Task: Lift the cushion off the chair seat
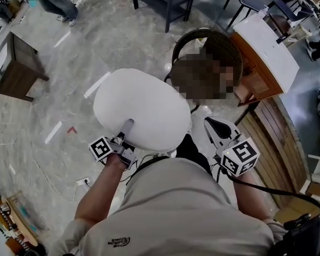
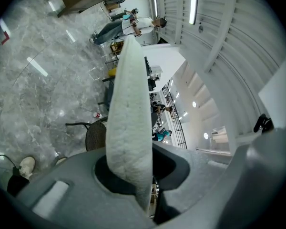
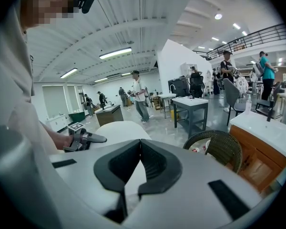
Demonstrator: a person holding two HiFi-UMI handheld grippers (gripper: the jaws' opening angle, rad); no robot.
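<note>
Left gripper view has my left gripper clamped on the white cushion, edge-on and fuzzy; only head view shows its oval face. My right gripper sits closed, empty.

beige short-sleeved t-shirt, marker-cubed left hand-held gripper and right hand-held gripper

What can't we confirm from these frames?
- Wicker chair seat: head view, under a mosaic patch; right gripper view, behind the right gripper.
- Cushion underside: head view shows only the top; left gripper view is edge-on.
- Left gripper lower jaw: head view, under the cushion.
</note>
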